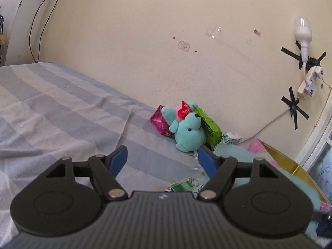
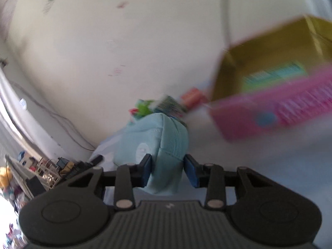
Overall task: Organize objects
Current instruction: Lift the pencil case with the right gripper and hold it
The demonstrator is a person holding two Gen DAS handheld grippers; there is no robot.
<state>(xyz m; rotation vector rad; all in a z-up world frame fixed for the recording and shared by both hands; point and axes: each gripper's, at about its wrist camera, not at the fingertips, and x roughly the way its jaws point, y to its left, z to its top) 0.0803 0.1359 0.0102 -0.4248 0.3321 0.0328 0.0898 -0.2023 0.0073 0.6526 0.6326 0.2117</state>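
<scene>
Right tool (image 2: pixel 167 169): closed on a light blue cap (image 2: pixel 159 143) — blue pads press its sides, the cap bulging out ahead of them. View heavily blurred.
Left tool (image 1: pixel 162 158): jaws apart, nothing between the pads; it hangs over the bed (image 1: pixel 62 112).
Landmark: pink box (image 2: pixel 269 114), open, gold lining inside, standing on the bed by the wall.
Cap: held just left of the pink box in the right wrist view, not touching it as far as the blur lets me tell.
Box contents: a green-and-teal printed pack (image 2: pixel 274 75) lies inside — print unreadable.
Beyond the cap, left of the box: a small heap of bright items against the wall, too smeared to sort in this view.
Left wrist view, left of the box: teal plush toy (image 1: pixel 189 132) with a red heart (image 1: pixel 183 110), a magenta foil packet (image 1: pixel 158 119) on its left and a green packet (image 1: pixel 208 125) on its right — all touching, at the foot of the wall.
Near the left tool: a green-white packet (image 1: pixel 186 183) lies flat on the bed, just under the right pad.
Wall: taped-up bulb (image 1: pixel 303 31) and power strip (image 1: pixel 309 81), above the box.
</scene>
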